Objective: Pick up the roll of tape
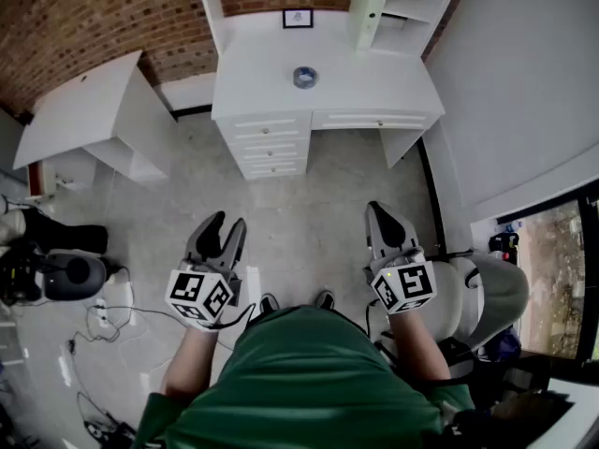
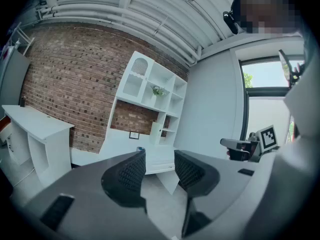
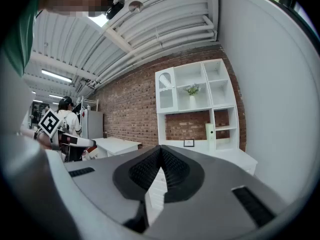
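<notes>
The roll of tape [image 1: 304,78], grey-blue, lies flat in the middle of the white desk [image 1: 374,78] against the brick wall. Both grippers hover over the floor, well short of the desk. My left gripper [image 1: 225,227] is open, with nothing between its jaws. In the left gripper view the left gripper [image 2: 160,166] frames the desk's front, and a small bluish spot of the tape [image 2: 141,148] peeks past the left jaw. My right gripper [image 1: 380,213] is shut and empty. In the right gripper view the right gripper [image 3: 161,159] has its pads pressed together, hiding the tape.
A small framed picture [image 1: 298,18] stands at the back of the desk under a white shelf unit [image 3: 195,91]. A second white desk [image 1: 84,110] stands at the left. Cables and a power strip [image 1: 101,314] lie on the floor. A pale chair [image 1: 487,297] is by my right arm.
</notes>
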`<action>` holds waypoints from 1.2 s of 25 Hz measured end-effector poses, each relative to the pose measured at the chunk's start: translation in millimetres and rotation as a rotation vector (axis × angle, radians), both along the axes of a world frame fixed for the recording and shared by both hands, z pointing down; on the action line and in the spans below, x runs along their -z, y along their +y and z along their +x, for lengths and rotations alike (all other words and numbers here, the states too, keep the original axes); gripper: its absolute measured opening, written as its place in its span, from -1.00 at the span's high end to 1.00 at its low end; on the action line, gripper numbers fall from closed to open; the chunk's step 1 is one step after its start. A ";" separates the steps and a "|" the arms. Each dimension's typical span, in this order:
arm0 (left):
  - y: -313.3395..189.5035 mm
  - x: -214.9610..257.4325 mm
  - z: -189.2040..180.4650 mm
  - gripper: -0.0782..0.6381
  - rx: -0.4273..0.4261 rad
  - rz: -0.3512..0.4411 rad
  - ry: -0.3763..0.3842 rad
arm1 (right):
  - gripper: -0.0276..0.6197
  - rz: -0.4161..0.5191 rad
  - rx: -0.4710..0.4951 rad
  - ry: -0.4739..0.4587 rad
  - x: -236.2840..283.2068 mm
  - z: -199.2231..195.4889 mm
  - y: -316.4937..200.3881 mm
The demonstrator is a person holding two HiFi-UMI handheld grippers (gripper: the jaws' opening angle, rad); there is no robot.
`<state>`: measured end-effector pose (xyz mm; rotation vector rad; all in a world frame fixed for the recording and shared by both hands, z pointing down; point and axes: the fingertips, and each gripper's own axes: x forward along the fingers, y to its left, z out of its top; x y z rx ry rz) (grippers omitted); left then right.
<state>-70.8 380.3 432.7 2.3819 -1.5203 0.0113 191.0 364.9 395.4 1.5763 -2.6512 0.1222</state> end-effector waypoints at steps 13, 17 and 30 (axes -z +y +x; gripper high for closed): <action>12.9 21.8 106.1 0.25 0.009 0.041 -0.025 | 0.38 0.015 -0.047 -0.070 11.3 113.6 19.1; 17.5 18.1 129.7 0.25 0.011 0.024 -0.041 | 0.28 0.009 -0.029 -0.051 7.7 131.8 20.5; -24.2 -30.0 107.0 0.25 0.037 -0.070 -0.044 | 0.28 -0.062 -0.040 -0.061 -28.7 127.5 -33.0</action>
